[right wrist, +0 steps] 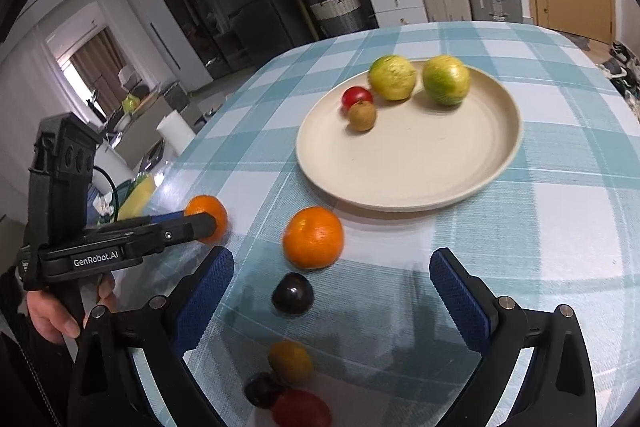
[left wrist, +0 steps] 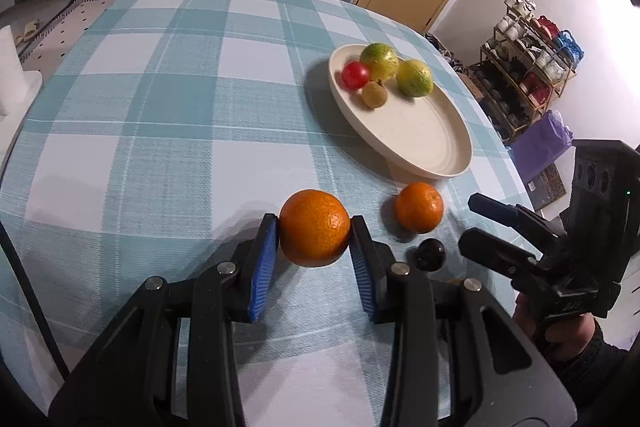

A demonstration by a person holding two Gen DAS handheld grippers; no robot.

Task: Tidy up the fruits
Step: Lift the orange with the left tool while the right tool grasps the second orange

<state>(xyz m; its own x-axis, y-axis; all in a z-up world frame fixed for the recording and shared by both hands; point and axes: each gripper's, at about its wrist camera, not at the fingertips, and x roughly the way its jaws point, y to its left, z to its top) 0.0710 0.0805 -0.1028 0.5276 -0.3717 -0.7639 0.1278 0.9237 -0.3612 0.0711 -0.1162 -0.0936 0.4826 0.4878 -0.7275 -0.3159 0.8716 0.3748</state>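
A: Gripping an orange (left wrist: 315, 227), the left gripper (left wrist: 314, 239) has its blue pads pressed on the fruit's two sides and carries it just clear of the checked tablecloth (left wrist: 160, 107).

B: And where does it go from there?

A: Probably onto the cream plate (left wrist: 424, 143), which lies farther away and to the right of the held orange. A red fruit (left wrist: 355, 75), a small brown one (left wrist: 374, 94) and two yellow-green ones sit bunched at the plate's far end; the near half is bare.

B: So the path is forward and right. Anything in between?

A: A second orange (left wrist: 419, 207) rests on the cloth just right of the held one, near the plate's rim, with a dark plum (left wrist: 431, 254) nearer still.

B: The right gripper (right wrist: 332, 291)?

A: Its jaws stand wide with nothing between the pads, hovering over that plum (right wrist: 293, 293). It is the nearer tool to the loose fruit; the round orange has no long axis to line up.
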